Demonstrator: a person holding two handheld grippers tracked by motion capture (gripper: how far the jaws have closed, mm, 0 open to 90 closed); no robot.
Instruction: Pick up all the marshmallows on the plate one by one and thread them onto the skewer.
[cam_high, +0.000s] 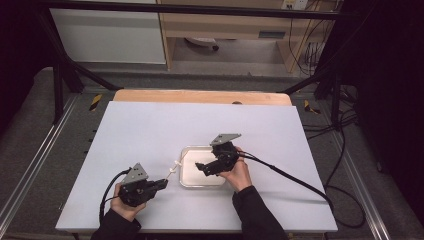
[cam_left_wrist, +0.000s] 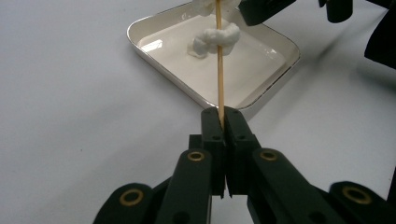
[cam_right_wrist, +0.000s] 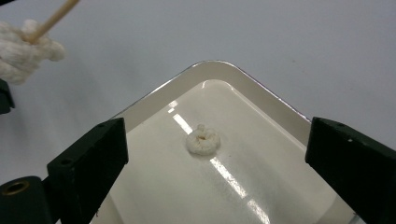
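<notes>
My left gripper is shut on the lower end of a thin wooden skewer that points toward the tray. White knobbly pieces are threaded on the skewer near its far end. A shallow white tray lies mid-table, and one white ring-shaped piece rests on its floor. My right gripper hovers over the tray with its jaws wide open and nothing between its pads, the ring below them.
The tray stands on a white tabletop with a wooden strip along its far edge. Black cables trail from both grippers across the table's right and front left. A dark frame and shelving stand beyond the table.
</notes>
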